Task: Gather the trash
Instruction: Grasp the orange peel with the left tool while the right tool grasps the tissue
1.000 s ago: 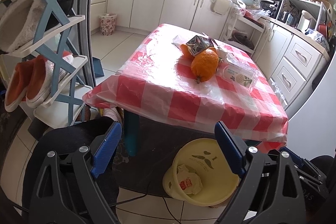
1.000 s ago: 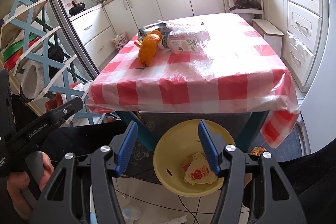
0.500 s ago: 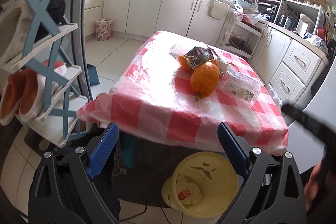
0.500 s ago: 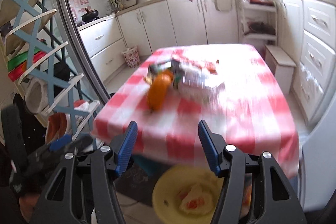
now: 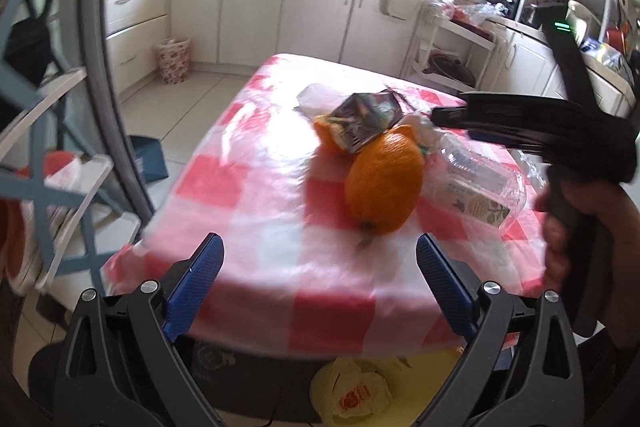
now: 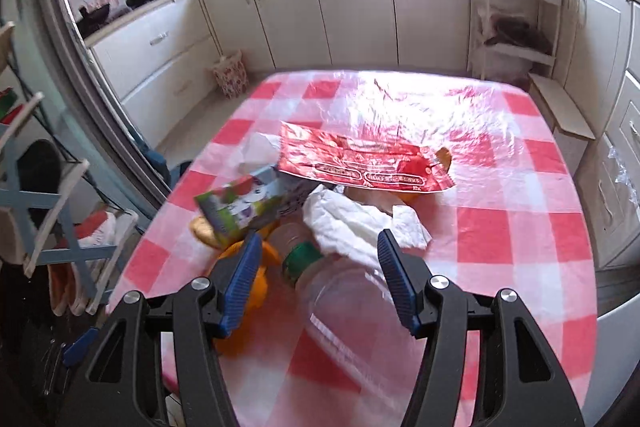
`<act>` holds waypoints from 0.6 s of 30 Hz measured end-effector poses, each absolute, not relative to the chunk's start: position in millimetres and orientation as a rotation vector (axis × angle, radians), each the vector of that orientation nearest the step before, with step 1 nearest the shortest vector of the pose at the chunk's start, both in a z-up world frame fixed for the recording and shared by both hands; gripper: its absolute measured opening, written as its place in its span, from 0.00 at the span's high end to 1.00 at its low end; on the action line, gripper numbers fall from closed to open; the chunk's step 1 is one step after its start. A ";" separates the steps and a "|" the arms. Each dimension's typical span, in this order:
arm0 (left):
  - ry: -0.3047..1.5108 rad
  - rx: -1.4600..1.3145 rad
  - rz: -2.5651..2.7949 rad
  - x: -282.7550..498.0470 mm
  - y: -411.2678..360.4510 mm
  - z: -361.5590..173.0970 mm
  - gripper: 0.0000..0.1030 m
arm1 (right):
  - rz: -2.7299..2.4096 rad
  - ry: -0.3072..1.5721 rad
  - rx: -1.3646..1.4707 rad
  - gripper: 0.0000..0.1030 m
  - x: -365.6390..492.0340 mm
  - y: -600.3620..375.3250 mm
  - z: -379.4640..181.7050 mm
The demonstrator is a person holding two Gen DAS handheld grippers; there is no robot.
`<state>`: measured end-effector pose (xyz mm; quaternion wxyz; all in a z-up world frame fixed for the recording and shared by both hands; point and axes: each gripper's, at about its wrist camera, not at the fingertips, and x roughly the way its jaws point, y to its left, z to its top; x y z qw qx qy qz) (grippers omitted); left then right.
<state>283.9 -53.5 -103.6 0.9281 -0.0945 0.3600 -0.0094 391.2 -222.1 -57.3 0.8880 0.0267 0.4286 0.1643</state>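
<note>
While the trash pile sits near the middle of the bench (image 6: 520, 211), most of your work is not yet done. A clear plastic bottle (image 6: 352, 311) with a green cap lies on its side, and your right gripper (image 6: 316, 267) hovers just over its neck with the jaws spread, one on each side, holding nothing. Beside the cap lies a crumpled white tissue (image 6: 344, 223). Behind it a flattened red wrapper (image 6: 360, 163) rests partly on the pile, and to the left a small carton (image 6: 244, 207) leans over a piece of orange peel (image 6: 202, 229). A whole orange (image 5: 384, 183) touches the bottle on its left; I judge it as fruit, but you may decide if it counts as trash.

Your left gripper (image 5: 320, 283) is held back at the near edge of the bench, also spread and empty. Below that edge, on the floor, you can see the yellow bin (image 5: 424, 367) with one crumpled wrapper (image 5: 356, 391) already inside. So it seems one piece is collected, and the bottle, tissue, red wrapper, carton and peel are left. The bottle looks like the next one; it is smooth and round, so close on the neck, where it may slip less.
</note>
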 end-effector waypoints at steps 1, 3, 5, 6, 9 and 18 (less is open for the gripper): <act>0.737 -0.183 -0.030 292.0 -59.6 -104.4 0.10 | 0.331 0.922 0.056 0.44 399.9 -220.3 -63.9; 0.740 -0.167 -0.049 304.6 -70.0 -106.7 0.10 | 0.321 0.957 0.085 0.57 411.0 -222.2 -70.6; 0.747 -0.152 -0.065 316.8 -80.6 -110.3 0.10 | 0.327 0.981 0.101 0.76 416.2 -223.2 -75.0; 0.755 -0.138 -0.072 325.0 -87.2 -113.4 0.10 | 0.333 0.986 0.112 0.82 418.0 -225.0 -75.4; 0.779 -0.101 -0.072 346.2 -101.8 -123.4 0.10 | 0.357 0.972 0.170 0.92 420.5 -234.3 -72.7; 0.781 -0.155 -0.055 377.6 -92.1 -123.1 0.22 | 0.454 0.857 0.335 0.94 412.9 -262.4 -50.2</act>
